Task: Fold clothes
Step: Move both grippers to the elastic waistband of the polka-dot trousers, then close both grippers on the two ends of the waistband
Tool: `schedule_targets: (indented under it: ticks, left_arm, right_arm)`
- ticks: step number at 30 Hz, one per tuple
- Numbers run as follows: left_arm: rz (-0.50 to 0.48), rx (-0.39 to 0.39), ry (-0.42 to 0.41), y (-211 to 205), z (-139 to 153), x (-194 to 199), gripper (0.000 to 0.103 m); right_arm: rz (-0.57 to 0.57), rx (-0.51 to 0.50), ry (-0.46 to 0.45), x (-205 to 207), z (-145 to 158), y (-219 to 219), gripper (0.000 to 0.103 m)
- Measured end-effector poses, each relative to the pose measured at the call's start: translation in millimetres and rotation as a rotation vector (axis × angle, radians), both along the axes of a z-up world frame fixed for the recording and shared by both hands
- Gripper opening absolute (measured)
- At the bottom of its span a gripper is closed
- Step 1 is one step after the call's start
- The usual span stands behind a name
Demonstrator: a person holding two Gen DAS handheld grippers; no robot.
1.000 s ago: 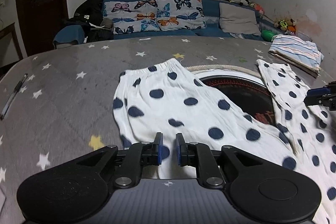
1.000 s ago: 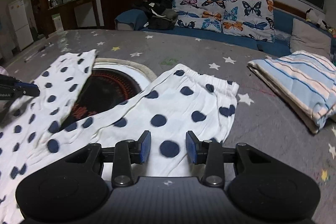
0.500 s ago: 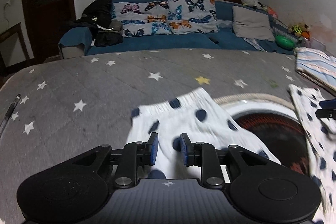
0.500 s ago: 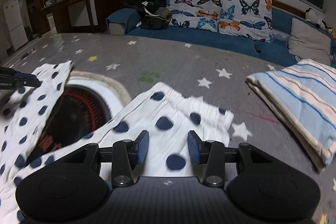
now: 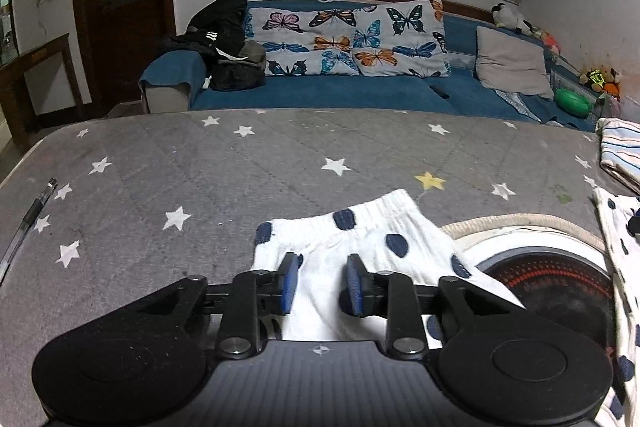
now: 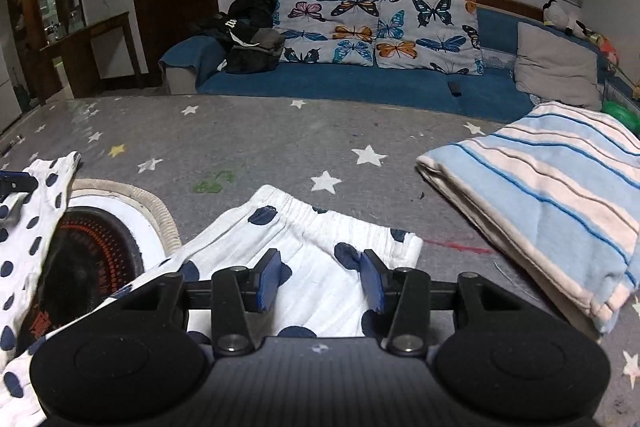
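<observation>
A white garment with dark blue dots (image 5: 360,239) lies on the grey star-patterned table cover (image 5: 200,167), draped over a round heater (image 5: 552,275). My left gripper (image 5: 322,283) stands open just short of one elastic hem, with the cloth showing between its blue pads. In the right wrist view the same dotted garment (image 6: 304,227) ends in another gathered hem, and my right gripper (image 6: 320,281) is open wide right behind it. The garment's other part (image 6: 24,227) lies at the left, where the left gripper's blue tip (image 6: 12,183) shows.
A folded blue-and-white striped cloth (image 6: 540,195) lies at the right of the table. A pen (image 5: 28,223) rests near the left edge. The heater's rim (image 6: 120,191) shows beside the garment. A blue sofa (image 5: 320,91) with butterfly cushions stands behind the table.
Both grippers have moved forward along the garment toward its elastic hems. The left gripper's fingers have spread wider, and the right gripper's have too.
</observation>
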State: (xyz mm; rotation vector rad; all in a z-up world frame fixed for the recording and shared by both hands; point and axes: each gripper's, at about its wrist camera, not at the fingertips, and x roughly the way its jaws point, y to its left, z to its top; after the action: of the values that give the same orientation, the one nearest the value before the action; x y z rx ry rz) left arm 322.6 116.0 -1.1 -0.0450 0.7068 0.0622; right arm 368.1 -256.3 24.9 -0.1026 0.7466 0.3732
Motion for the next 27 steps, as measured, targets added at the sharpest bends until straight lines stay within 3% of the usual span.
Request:
schedule_targets:
  ticks: [5,11,17,23,27]
  left_arm:
    - [-0.051,-0.011,-0.021,-19.8,16.1,-26.7,0.048]
    - [-0.164,-0.006,-0.034,-63.1,30.0,-93.4,0.066]
    - [-0.347,-0.041,-0.004,-122.7,30.6,-168.5,0.068]
    - [-0.571,-0.139,0.001,-188.0,35.4,-235.1,0.065]
    - [-0.729,-0.178,0.02,-229.2,35.3,-260.2,0.053]
  right_arm:
    - [0.007,-0.015,-0.002,-16.1,11.3,-3.0,0.051]
    - [0.024,-0.053,0.015,-53.8,21.0,-6.3,0.058]
    - [0.032,-0.064,0.024,-89.9,23.2,-14.8,0.058]
    - [0.006,-0.07,0.02,-110.9,25.8,-30.9,0.058]
    - [-0.024,-0.066,0.026,-115.4,23.3,-45.0,0.058]
